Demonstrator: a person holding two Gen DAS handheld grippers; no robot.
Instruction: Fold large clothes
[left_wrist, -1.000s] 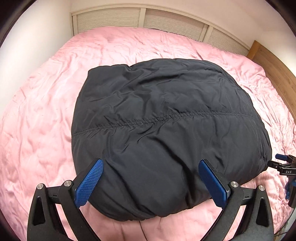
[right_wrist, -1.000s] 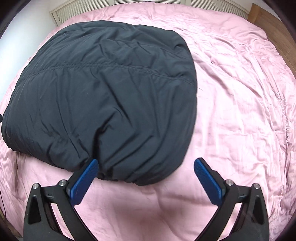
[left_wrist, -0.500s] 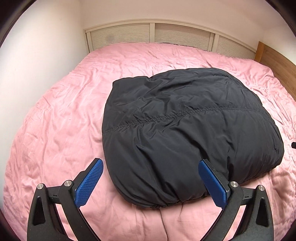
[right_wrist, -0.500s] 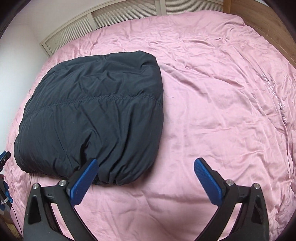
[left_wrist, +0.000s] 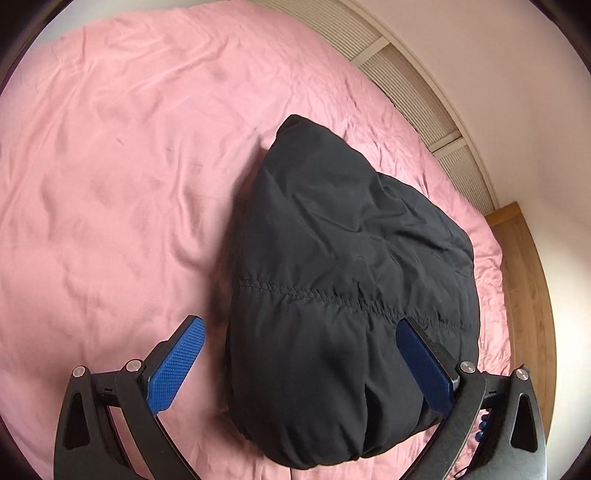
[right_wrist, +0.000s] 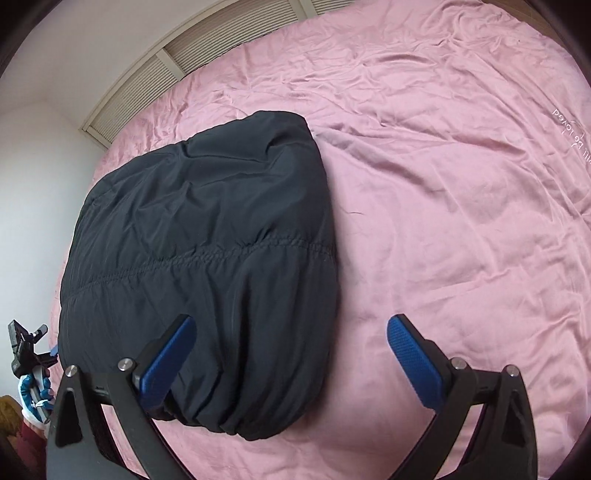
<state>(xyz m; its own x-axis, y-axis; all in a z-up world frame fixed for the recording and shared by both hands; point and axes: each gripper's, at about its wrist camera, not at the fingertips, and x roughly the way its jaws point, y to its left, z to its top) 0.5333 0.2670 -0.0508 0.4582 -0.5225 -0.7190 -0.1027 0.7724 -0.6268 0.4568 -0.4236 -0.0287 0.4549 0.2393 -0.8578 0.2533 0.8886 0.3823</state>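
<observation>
A black padded jacket lies folded into a thick bundle on the pink bed, with a stitched seam across its top. My left gripper hovers open over the bundle's near end, its blue pads spread to either side of it. In the right wrist view the same jacket fills the left half. My right gripper is open above the bundle's near right corner, holding nothing. Its left pad sits over the dark fabric and its right pad over bare sheet.
Wrinkled pink sheet spreads wide to the right of the jacket, with small stitched lettering near its edge. Louvred panels line the wall behind the bed. Wooden boards border the bed. Part of the other gripper shows at the left edge.
Both views have swung and moved closer to the bundle's near end. The jacket lies as before. Both grippers stay open.
</observation>
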